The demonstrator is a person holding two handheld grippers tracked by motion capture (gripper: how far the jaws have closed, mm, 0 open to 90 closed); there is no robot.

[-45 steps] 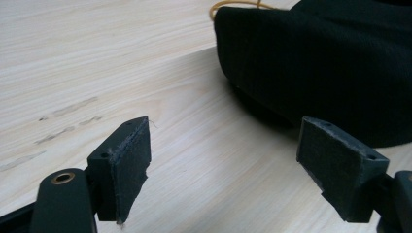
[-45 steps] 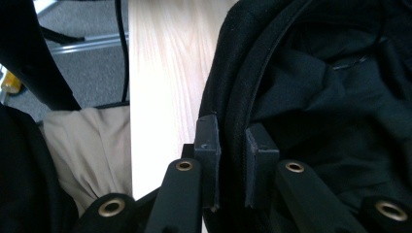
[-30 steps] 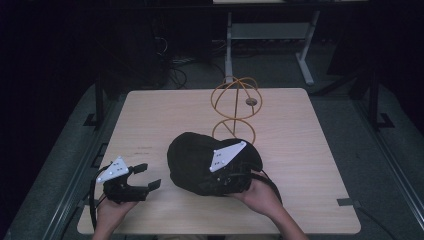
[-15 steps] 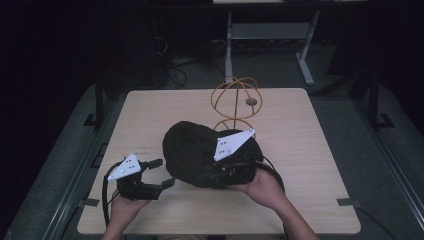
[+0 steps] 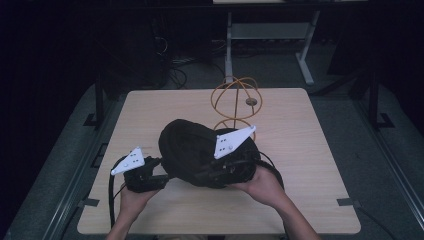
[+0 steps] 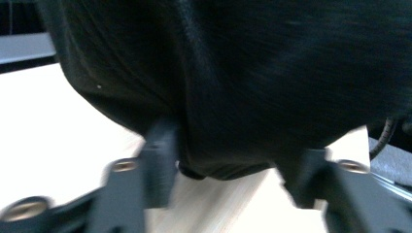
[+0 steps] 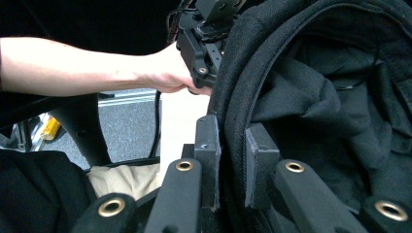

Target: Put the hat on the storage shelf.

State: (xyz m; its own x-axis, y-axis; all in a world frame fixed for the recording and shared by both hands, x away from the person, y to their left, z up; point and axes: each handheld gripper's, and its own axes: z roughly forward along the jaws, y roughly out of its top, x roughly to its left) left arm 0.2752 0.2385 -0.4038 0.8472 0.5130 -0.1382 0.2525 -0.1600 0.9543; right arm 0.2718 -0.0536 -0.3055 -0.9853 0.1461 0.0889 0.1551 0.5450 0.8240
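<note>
A black fabric hat (image 5: 192,150) is held tilted just above the middle of the wooden table (image 5: 300,150). My right gripper (image 5: 212,174) is shut on its rim; in the right gripper view the two jaws pinch the thick hem (image 7: 232,160), with the lining (image 7: 330,97) to the right. My left gripper (image 5: 159,172) stands open at the hat's left edge. In the left gripper view its spread jaws flank a hanging fold of the hat (image 6: 233,145). The left gripper (image 7: 201,43) and the hand holding it also appear beyond the rim.
An orange wire stand (image 5: 235,102) with a small round top stands upright just behind the hat. Table legs and cables lie on the dark floor beyond the far edge. Bare tabletop extends to the right and far left.
The left gripper has moved right, from the table's left front up to the hat's edge. The right gripper has raised and tilted the hat.
</note>
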